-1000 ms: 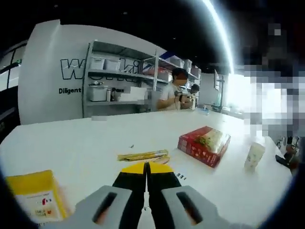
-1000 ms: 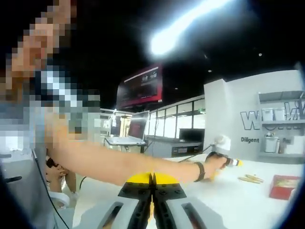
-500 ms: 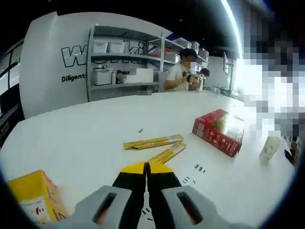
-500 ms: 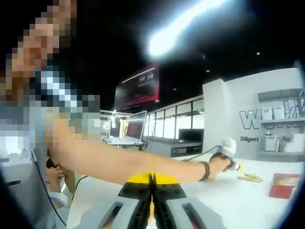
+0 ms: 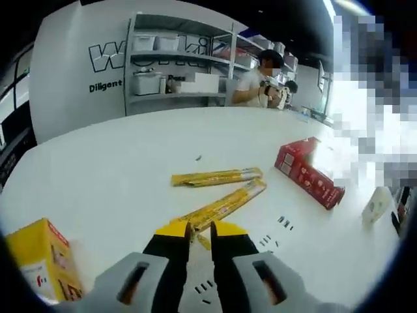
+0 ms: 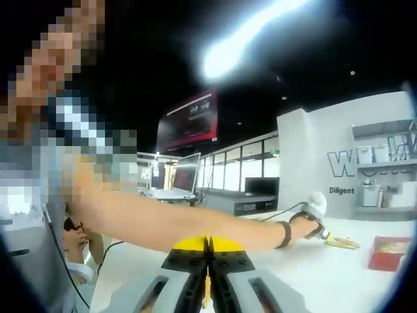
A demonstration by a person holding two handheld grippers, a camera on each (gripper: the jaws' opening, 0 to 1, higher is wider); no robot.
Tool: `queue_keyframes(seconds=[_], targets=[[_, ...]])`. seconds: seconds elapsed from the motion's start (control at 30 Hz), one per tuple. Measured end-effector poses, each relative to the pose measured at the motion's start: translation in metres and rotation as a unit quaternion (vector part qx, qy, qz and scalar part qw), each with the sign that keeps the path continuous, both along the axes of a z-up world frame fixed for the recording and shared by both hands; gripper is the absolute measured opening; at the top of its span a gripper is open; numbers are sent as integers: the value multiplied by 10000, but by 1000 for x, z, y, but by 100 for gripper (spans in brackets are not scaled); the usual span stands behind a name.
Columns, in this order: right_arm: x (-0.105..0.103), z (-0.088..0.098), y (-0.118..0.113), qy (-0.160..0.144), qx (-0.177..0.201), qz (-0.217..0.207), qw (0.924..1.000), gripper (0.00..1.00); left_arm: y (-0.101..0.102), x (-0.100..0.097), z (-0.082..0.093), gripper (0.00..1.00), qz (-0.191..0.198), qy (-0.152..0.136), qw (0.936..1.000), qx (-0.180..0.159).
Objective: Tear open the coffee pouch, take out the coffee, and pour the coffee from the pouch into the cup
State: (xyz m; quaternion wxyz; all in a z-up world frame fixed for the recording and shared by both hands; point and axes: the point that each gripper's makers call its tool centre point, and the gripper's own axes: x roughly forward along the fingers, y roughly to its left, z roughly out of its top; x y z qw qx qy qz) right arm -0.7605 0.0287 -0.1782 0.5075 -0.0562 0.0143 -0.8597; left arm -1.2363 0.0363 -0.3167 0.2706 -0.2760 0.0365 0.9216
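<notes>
Two yellow coffee stick pouches lie on the white table (image 5: pixel 117 176). The farther pouch (image 5: pixel 215 177) lies crosswise. The nearer pouch (image 5: pixel 227 205) runs diagonally, and its near end reaches the tips of my left gripper (image 5: pixel 201 229), which is open by a narrow gap just above it. A white paper cup (image 5: pixel 376 203) stands at the right edge. In the right gripper view my right gripper (image 6: pixel 208 245) is shut on nothing, held up off the table. There the person's arm (image 6: pixel 182 225) stretches to the other gripper (image 6: pixel 314 215) beside the pouches (image 6: pixel 343 243).
A red box (image 5: pixel 306 175) lies right of the pouches, also seen as the red box (image 6: pixel 389 253). A yellow box (image 5: pixel 40 261) stands at the near left. Shelving (image 5: pixel 176 62) and a person (image 5: pixel 257 81) are behind the table. A laptop (image 6: pixel 168 193) sits far off.
My left gripper has moved forward and down onto the nearer pouch, and its jaws have parted slightly. The right gripper has stayed in place, shut.
</notes>
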Motion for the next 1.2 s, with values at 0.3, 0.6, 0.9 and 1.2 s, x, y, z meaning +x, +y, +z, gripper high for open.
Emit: queue_keyframes(seconds=[0.3, 0.6, 0.9, 1.2], targets=[[-2, 1, 3, 5, -46, 10, 10000, 0, 11, -2, -2, 25, -82, -301, 9986, 436], [-3, 3, 3, 16, -55, 41, 10000, 0, 14, -15, -8, 48, -16, -432, 9974, 574], [-5, 4, 3, 25, -78, 63, 9999, 0, 15, -23, -6, 95, 3, -335, 9978, 572], [-5, 4, 3, 35, -92, 71, 9999, 0, 18, -13, 10, 73, -136, -450, 9948, 908]])
